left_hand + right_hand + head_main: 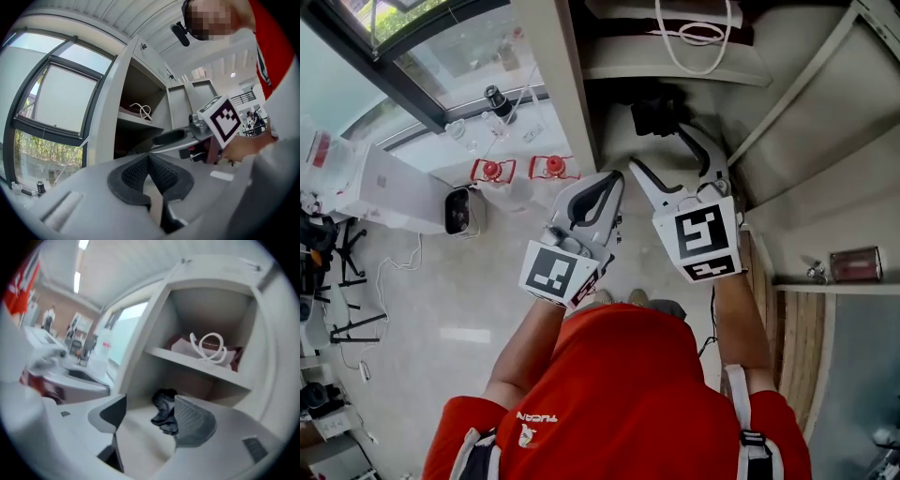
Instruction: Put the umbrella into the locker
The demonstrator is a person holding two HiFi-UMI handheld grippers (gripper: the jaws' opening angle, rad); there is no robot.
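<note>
The black folded umbrella (654, 111) (164, 412) lies in the lower compartment of the open grey locker (581, 103) (154, 333). My right gripper (661, 150) (150, 411) is open just in front of that compartment, clear of the umbrella and with nothing between its pads. My left gripper (609, 183) (150, 161) hangs beside it to the left, outside the locker, shut and empty. In the left gripper view the right gripper (187, 138) reaches toward the locker opening.
The upper shelf (197, 363) holds a white cord (694, 33) (211, 345) on a dark red bundle. The locker door (797, 94) stands open at the right. Two red items (492, 171) and a white box (384, 187) lie on the floor by the window.
</note>
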